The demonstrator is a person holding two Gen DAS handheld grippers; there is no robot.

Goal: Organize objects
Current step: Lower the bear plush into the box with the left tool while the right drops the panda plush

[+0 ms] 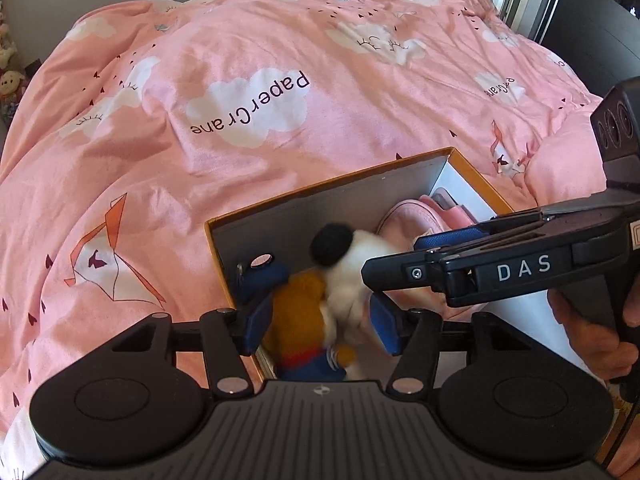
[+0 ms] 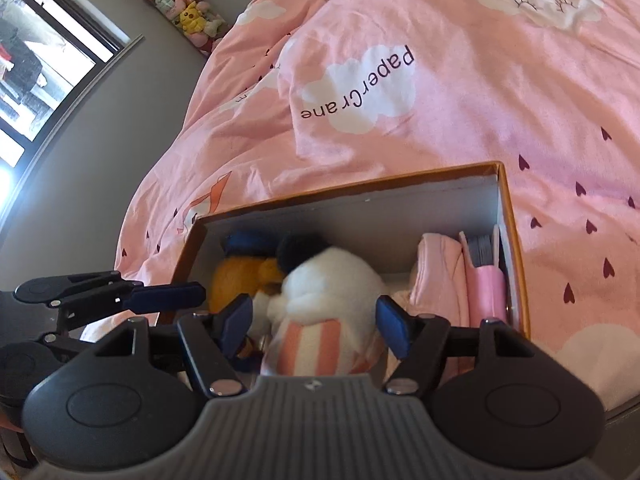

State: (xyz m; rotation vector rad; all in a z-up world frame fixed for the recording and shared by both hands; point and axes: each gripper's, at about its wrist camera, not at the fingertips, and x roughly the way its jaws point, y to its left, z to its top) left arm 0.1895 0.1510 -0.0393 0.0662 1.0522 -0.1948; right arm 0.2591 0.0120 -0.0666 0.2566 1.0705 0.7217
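An open cardboard box (image 1: 320, 196) (image 2: 360, 208) sits on the pink duvet. Inside lie a white plush with a black ear (image 1: 352, 264) (image 2: 332, 284), an orange plush in blue clothes (image 1: 296, 312) (image 2: 236, 276) and folded pink items (image 1: 416, 216) (image 2: 440, 276). My left gripper (image 1: 320, 320) is open above the box, its blue pads either side of the two plushes without gripping them. My right gripper (image 2: 316, 324) is open over the white plush, which sits between its pads; whether they touch it I cannot tell. The right gripper also shows in the left wrist view (image 1: 400, 256).
The pink duvet (image 1: 280, 60) (image 2: 480, 100) with cloud prints covers the bed all around the box. A row of plush toys (image 2: 180, 4) stands along the wall. A window (image 2: 36, 64) is at the left. The left gripper's fingers (image 2: 160, 296) reach in beside the box.
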